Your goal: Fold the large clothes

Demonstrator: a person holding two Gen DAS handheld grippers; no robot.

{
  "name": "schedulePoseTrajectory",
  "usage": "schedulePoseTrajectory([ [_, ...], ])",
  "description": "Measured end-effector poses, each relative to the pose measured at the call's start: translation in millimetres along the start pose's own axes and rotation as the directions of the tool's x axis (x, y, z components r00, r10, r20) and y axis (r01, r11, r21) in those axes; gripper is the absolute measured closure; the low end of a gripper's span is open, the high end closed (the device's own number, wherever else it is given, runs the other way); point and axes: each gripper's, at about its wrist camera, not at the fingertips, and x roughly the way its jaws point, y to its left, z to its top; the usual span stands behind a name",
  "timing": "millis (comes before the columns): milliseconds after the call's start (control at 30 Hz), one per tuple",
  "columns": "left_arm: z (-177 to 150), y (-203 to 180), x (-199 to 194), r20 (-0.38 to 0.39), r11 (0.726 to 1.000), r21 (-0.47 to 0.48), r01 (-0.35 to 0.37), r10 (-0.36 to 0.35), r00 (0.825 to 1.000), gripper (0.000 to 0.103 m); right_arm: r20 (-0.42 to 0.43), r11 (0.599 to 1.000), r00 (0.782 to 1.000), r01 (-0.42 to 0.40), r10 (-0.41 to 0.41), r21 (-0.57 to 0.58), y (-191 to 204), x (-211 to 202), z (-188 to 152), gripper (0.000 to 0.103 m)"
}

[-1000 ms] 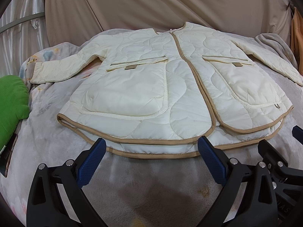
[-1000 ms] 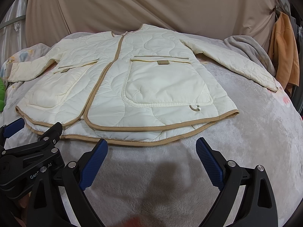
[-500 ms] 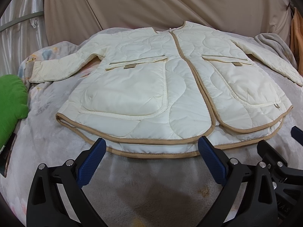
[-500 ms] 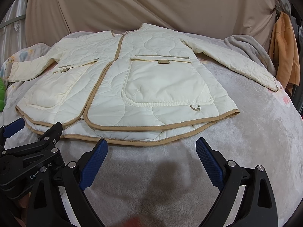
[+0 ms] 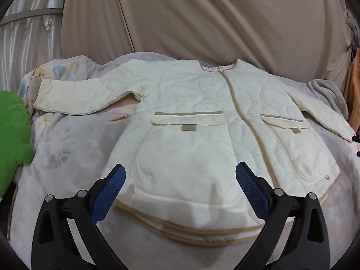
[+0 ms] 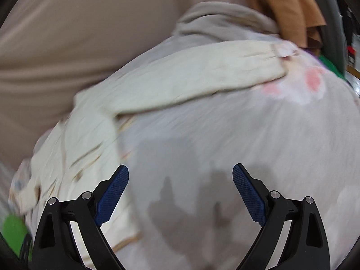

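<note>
A cream quilted jacket (image 5: 202,117) with tan trim lies flat, front up, on a grey blanket (image 5: 67,148), both sleeves spread out. My left gripper (image 5: 180,180) is open and empty, hovering over the jacket's lower left front near the hem. In the blurred right wrist view, the jacket's right sleeve (image 6: 202,76) stretches up to the right, with the jacket body (image 6: 74,148) at left. My right gripper (image 6: 181,180) is open and empty above bare blanket (image 6: 247,135), below that sleeve.
A green cushion (image 5: 11,130) lies at the left edge. A beige drape (image 5: 202,18) hangs behind the bed. A grey blanket fold (image 6: 225,20) and orange cloth (image 6: 288,4) sit at the far right, near a metal frame (image 6: 333,22).
Both grippers moved forward. The left one now hovers over the jacket's lower left front. The right one swung right, toward the right sleeve. Both stay open.
</note>
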Motion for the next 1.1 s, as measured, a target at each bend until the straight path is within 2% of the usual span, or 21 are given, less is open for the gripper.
schedulePoseTrajectory([
  [100,11.0,16.6,17.3,-0.035,0.999,-0.034,-0.022,0.021,0.999,0.007,0.021,0.996,0.998,0.063,-0.064,0.056,-36.3,21.6,35.7,0.013],
  [267,26.6,31.7,37.3,-0.039,0.995,-0.044,-0.086,0.084,0.996,0.007,0.009,0.973,0.994,0.101,-0.105,0.208,-85.2,63.2,74.3,0.014],
  [433,40.1,31.3,54.5,-0.040,0.995,-0.023,-0.099,0.098,0.994,0.007,0.025,0.953,0.993,0.100,-0.112,0.287,-98.4,90.9,91.2,0.032],
  [500,45.7,29.6,62.9,-0.050,0.996,-0.022,-0.088,0.086,0.995,0.007,0.034,0.956,0.995,0.081,-0.094,0.283,-91.9,100.3,104.9,0.071],
  [567,50.9,27.2,70.1,-0.060,0.997,-0.025,-0.076,0.075,0.995,0.007,0.080,0.962,0.994,0.048,-0.072,0.269,-74.6,97.2,117.5,0.091],
  [633,57.1,25.7,76.6,-0.066,0.997,-0.032,-0.067,0.065,0.996,0.007,0.168,0.983,0.986,-0.020,-0.011,0.181,-31.9,82.9,136.0,0.092],
  [700,65.1,26.2,82.1,-0.066,0.997,-0.050,-0.050,0.047,0.997,0.007,0.230,0.993,0.969,-0.104,0.089,0.052,30.8,65.0,151.1,0.093],
  [767,74.8,26.7,87.9,-0.068,0.997,-0.078,-0.021,0.016,0.998,0.007,0.247,0.974,0.943,-0.207,0.222,-0.087,101.8,50.8,156.6,0.093],
  [833,84.8,27.4,92.7,-0.066,0.994,-0.113,0.007,-0.014,0.998,0.007,0.197,0.914,0.907,-0.321,0.372,-0.250,189.9,42.6,148.5,0.093],
  [900,95.1,28.7,97.3,-0.064,0.988,-0.148,0.044,-0.054,0.996,0.007,0.107,0.828,0.872,-0.406,0.477,-0.388,272.9,44.3,125.1,0.093],
  [1000,109.3,31.4,103.0,-0.060,0.978,-0.186,0.094,-0.107,0.992,0.007,-0.059,0.712,0.838,-0.496,0.543,-0.497,369.1,65.4,73.8,0.092],
  [1100,120.7,34.2,108.2,-0.049,0.977,-0.189,0.103,-0.114,0.992,0.007,-0.220,0.634,0.832,-0.536,0.509,-0.557,439.8,107.1,5.8,0.088],
])
